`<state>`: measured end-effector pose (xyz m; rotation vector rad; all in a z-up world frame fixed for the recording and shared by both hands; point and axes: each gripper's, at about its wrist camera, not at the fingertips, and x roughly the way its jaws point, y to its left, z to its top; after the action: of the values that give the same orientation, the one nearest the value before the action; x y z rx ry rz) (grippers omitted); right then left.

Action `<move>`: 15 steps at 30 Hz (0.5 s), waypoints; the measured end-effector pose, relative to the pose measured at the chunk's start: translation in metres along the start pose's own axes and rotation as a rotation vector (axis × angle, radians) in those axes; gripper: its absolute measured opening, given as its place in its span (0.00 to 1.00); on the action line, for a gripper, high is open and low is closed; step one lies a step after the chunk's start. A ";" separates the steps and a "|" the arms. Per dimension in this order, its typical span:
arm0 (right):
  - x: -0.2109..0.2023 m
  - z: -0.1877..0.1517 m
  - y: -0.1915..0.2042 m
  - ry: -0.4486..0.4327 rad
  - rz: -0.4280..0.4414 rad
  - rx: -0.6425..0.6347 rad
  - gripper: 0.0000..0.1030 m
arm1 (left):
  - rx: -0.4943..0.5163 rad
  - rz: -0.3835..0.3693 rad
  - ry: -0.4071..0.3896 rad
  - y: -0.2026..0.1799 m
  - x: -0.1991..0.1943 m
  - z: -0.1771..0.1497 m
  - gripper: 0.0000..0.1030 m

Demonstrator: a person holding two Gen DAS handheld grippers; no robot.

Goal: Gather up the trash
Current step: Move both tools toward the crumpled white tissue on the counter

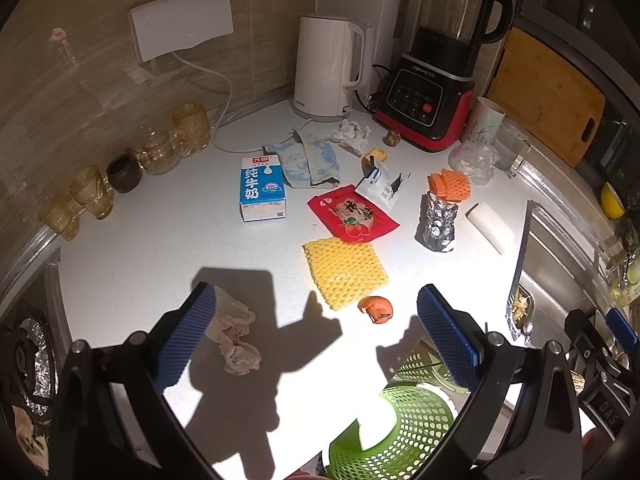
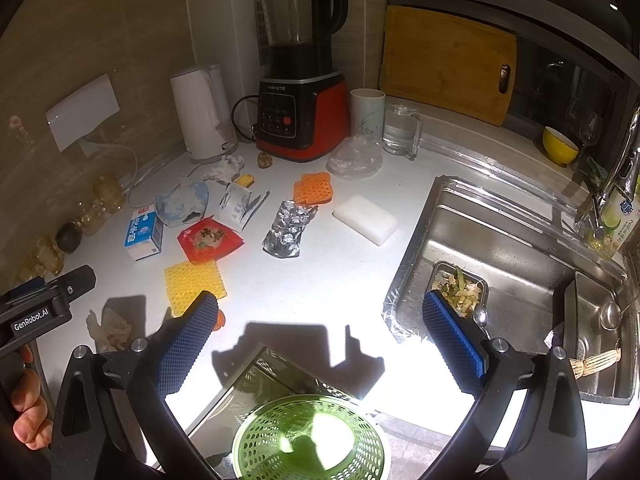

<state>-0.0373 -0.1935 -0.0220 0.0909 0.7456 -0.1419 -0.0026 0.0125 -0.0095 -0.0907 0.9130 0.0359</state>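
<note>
1. Left wrist view shows the crumpled tissue (image 1: 234, 334) lying on the white bench (image 1: 132, 256), just beside the inner face of the left gripper (image 1: 316, 340)'s left-hand finger, at about nine o'clock from the midpoint of the fingers.
2. Its long axis runs roughly twelve to six, along the fingers rather than across them.
3. Both fingers of the left gripper stand wide apart and hold nothing; the right gripper (image 2: 320, 344) is likewise wide and empty.
4. The left gripper is judged the nearer; in the right wrist view the tissue lies out at nine o'clock, beyond that gripper's fingers.
5. An orange peel scrap (image 1: 376, 309) sits between the left fingers at about one o'clock, with the yellow foam net (image 1: 344, 272) just beyond it at twelve.
6. Farther out lie a red snack wrapper (image 1: 352, 216), a milk carton (image 1: 262, 190) at eleven o'clock and a foil wrap (image 1: 439, 222) at one.
7. The green perforated basket (image 1: 396, 432) sits low at five o'clock, the likely place for the trash.
8. A small shift toward nine o'clock would probably centre the tissue.
</note>
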 end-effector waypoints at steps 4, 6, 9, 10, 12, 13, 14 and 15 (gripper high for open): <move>0.000 0.000 0.000 0.000 0.000 0.001 0.98 | -0.004 0.001 0.002 0.001 0.001 -0.002 0.94; 0.001 0.000 0.000 0.002 0.001 0.001 0.98 | -0.008 0.000 0.006 0.005 0.003 0.000 0.94; 0.001 0.000 0.001 0.002 0.003 0.001 0.98 | -0.013 0.000 0.008 0.009 0.005 0.001 0.94; 0.002 0.000 0.001 0.001 0.006 0.000 0.98 | -0.013 0.001 0.007 0.010 0.006 0.001 0.94; 0.004 -0.003 0.002 -0.001 0.017 -0.002 0.98 | -0.014 0.006 0.009 0.013 0.009 -0.001 0.94; 0.006 -0.004 0.004 0.001 0.022 -0.004 0.98 | -0.017 0.008 0.014 0.015 0.012 -0.003 0.94; 0.009 -0.006 0.006 0.008 0.029 -0.007 0.98 | -0.021 0.010 0.023 0.018 0.015 -0.004 0.94; 0.011 -0.007 0.009 0.013 0.034 -0.010 0.98 | -0.027 0.012 0.033 0.023 0.018 -0.005 0.94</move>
<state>-0.0326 -0.1851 -0.0344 0.0949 0.7571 -0.1055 0.0027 0.0348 -0.0281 -0.1114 0.9461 0.0579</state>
